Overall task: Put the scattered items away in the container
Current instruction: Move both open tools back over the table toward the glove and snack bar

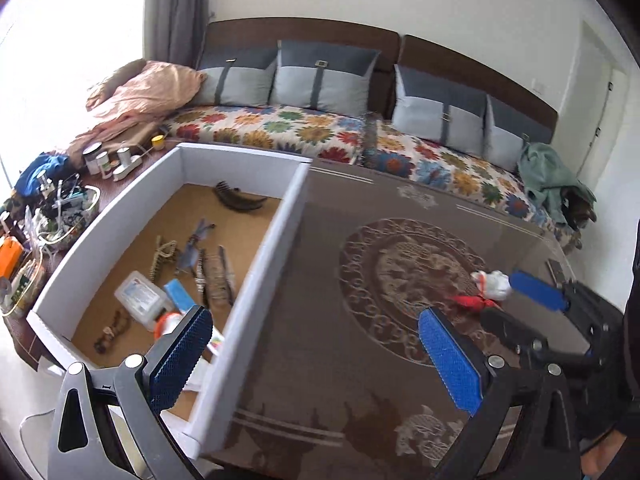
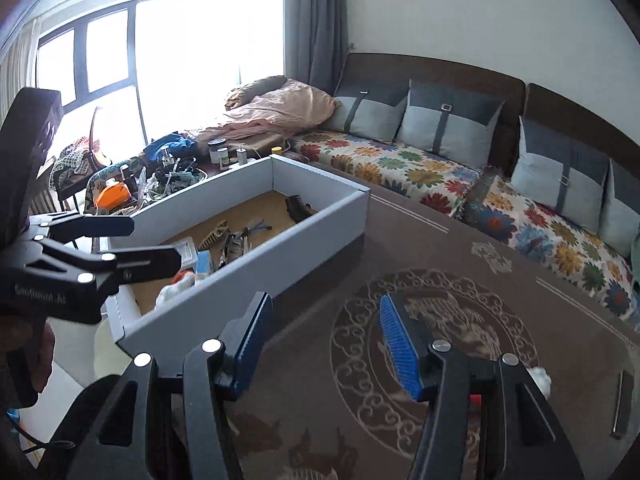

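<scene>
**Remaining item and nearer gripper**

Toy (image 1: 490, 286), a small white-and-red soft piece, lies on the patterned table (image 1: 320, 280), well apart from the white container (image 1: 264, 256) at the table's left. Right gripper (image 1: 516, 300), jaws wide and empty, sits just beside it, the far blue pad (image 1: 536, 289) almost over it; the right wrist view shows only a white edge (image 2: 540, 378) behind that finger. Left gripper (image 1: 316, 356) also stands wide and empty, straddling the container's near wall. Toy's long axis and exact form cannot be made out; the dark flat object (image 2: 622, 404) is cut off.
</scene>
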